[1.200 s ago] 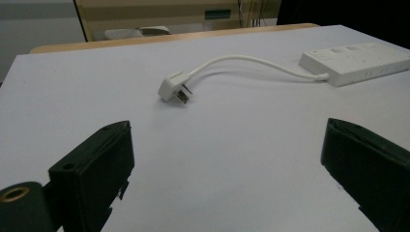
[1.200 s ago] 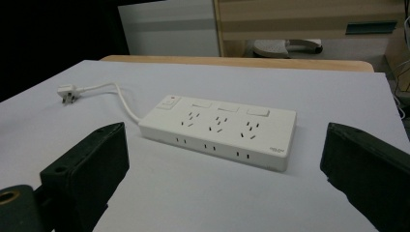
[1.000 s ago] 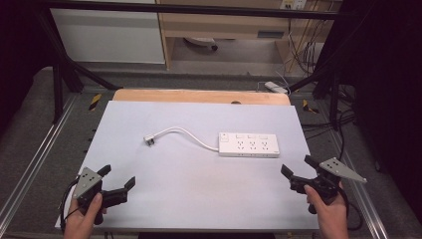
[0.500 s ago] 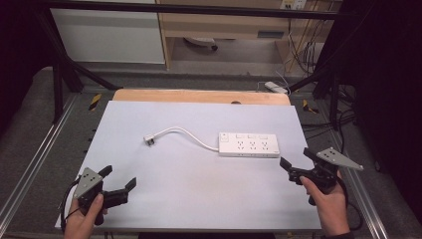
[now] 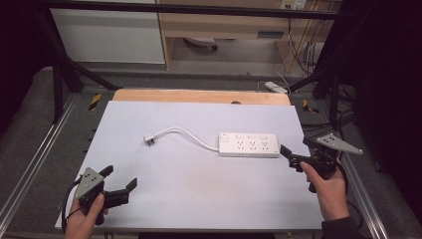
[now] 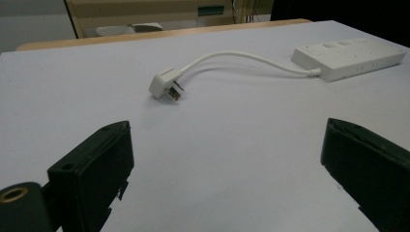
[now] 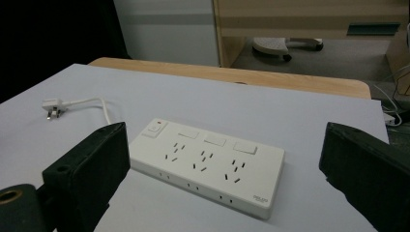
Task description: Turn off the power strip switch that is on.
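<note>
While our right gripper hung with its jaws spread wide just off the 3 o'clock end of the white rectangular plastic power strip, nothing was yet in its hold. That strip lay flat on the pale grey table, a little toward 2 o'clock from the middle, its switch end pointing to 9 o'clock. From there its white cord arched over to the white angled plug, which rested on its side with the prongs showing, near the table's centre at about 10 o'clock. Our left gripper, likewise gaping and empty, sat low at 7 o'clock, well apart from the plug but aimed toward it.

We judged the step in hand to be closing on the strip's near end. To do it well, we would bring the right gripper in level, straddle the short end squarely across its thickness, and pinch the solid casing rather than the sockets, so the body would not skid or twist on the smooth table.
</note>
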The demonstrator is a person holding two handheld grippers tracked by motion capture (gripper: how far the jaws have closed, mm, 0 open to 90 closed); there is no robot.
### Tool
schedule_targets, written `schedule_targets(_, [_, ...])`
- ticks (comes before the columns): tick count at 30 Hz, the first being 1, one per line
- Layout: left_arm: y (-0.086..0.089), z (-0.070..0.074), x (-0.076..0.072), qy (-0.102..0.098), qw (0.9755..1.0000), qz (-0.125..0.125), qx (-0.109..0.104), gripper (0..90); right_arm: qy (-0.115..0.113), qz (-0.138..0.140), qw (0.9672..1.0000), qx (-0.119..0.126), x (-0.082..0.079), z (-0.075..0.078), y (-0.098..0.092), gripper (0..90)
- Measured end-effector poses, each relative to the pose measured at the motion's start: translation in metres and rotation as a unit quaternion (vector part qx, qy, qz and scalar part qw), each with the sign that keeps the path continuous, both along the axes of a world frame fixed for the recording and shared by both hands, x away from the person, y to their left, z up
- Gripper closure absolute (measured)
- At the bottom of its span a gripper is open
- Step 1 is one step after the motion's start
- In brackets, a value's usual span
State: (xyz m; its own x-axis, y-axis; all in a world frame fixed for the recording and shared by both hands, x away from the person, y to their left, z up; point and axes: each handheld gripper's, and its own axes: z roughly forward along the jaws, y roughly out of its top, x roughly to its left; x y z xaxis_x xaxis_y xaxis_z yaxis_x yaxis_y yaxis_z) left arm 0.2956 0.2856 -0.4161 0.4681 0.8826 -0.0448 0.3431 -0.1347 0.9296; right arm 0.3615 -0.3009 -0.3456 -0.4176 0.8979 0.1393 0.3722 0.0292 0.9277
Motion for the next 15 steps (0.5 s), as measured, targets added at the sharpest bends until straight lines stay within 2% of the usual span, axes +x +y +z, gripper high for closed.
schedule_targets(8, [0.0,0.0,0.0,0.0,1.0,-0.003,-0.001,4.6,-0.003,-0.001,1.0,-0.004,0.013,0.007,-0.001,7.7])
schedule_targets(11, [0.0,0.0,0.0,0.001,1.0,-0.003,0.0,4.6,-0.002,0.0,1.0,0.003,0.017,0.008,-0.002,8.6])
schedule_targets(15, [0.0,0.0,0.0,0.0,1.0,-0.003,0.001,4.6,-0.005,-0.006,1.0,-0.004,0.025,0.011,-0.004,12.0])
